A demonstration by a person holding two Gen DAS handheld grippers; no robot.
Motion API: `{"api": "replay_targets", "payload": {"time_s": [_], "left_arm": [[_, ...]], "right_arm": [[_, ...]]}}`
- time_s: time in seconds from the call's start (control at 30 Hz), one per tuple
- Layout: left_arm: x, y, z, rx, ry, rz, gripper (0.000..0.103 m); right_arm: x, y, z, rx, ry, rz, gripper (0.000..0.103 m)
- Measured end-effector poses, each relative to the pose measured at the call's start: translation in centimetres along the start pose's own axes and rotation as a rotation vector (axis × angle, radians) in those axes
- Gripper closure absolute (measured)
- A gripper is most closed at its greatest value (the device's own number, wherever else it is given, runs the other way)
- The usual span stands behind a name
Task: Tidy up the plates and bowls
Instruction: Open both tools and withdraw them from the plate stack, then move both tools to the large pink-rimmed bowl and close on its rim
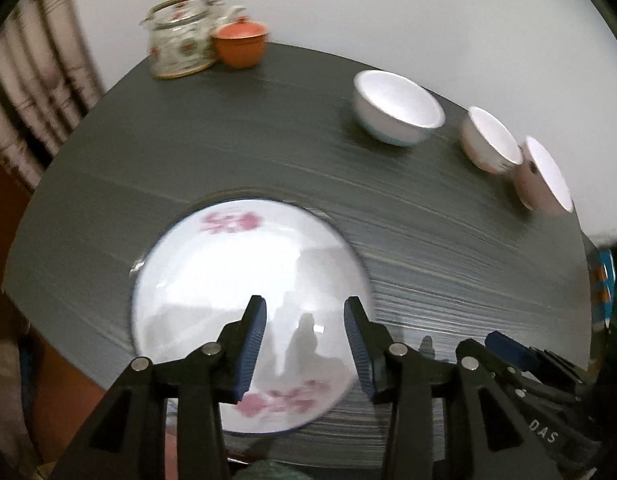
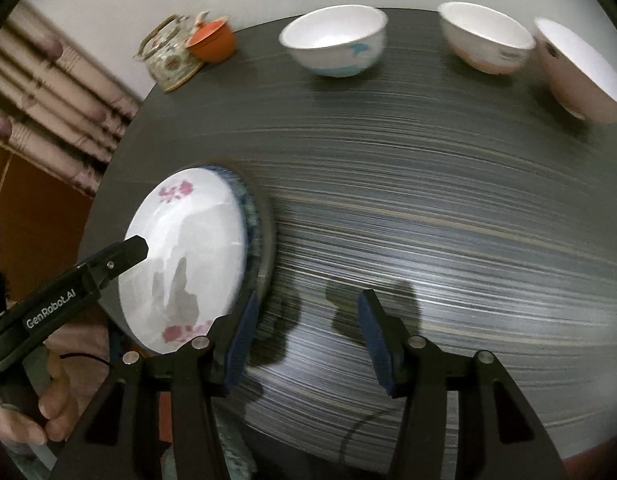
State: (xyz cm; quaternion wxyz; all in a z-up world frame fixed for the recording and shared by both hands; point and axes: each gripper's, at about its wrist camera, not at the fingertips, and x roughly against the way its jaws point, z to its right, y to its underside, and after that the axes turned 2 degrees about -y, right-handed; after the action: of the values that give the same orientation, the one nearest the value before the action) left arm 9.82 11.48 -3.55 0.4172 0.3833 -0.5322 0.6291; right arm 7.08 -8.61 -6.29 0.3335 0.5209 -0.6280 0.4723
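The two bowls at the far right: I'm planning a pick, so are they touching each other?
Touching, it seems: in the left wrist view the middle bowl and the tilted bowl meet at their rims with no table between.

We see motion blur smear the table (image 2: 428, 208) grain into streaks, and the bowls' printed marks stay unreadable. The rightmost bowl (image 2: 580, 72) runs off the right wrist view's edge. Beneath the flowered plate (image 2: 188, 248), a blue rim (image 2: 250, 216) peeks out, yet we cannot tell how many plates lie stacked. The left gripper (image 2: 138, 246) shows one finger only there. The teapot (image 1: 180, 40) partly hides behind the orange lidded cup (image 1: 239, 44).
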Motion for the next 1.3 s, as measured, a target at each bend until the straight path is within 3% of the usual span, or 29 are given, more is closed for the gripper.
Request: {"api": "replay_targets", "payload": {"time_s": [0.27,0.6,0.97,1.17,1.3], "left_arm": [[-0.7,-2.1,8.2,-0.125,0.044,-0.006,0.062],[-1.8,-6.2,17.4,-0.159,0.165,-0.015,0.062],[-4.8,-11.7,25.4,-0.113,0.272,-0.094,0.062],[-7.0,-14.0,28.9,-0.087,0.303,-0.112,0.062],[-9.1,-15.5,30.4,-0.039,0.336,-0.174,0.062]], "right_arm": [[2.8,0.5,6.2,-0.116,0.025,0.048,0.054],[8.3,-0.5,17.3,-0.295,0.094,0.19,0.054],[13.5,-6.3,27.0,-0.376,0.151,0.316,0.054],[13.2,-10.2,30.9,-0.429,0.137,0.317,0.054],[12.2,-12.0,32.8,-0.447,0.149,0.3,0.054]]}}
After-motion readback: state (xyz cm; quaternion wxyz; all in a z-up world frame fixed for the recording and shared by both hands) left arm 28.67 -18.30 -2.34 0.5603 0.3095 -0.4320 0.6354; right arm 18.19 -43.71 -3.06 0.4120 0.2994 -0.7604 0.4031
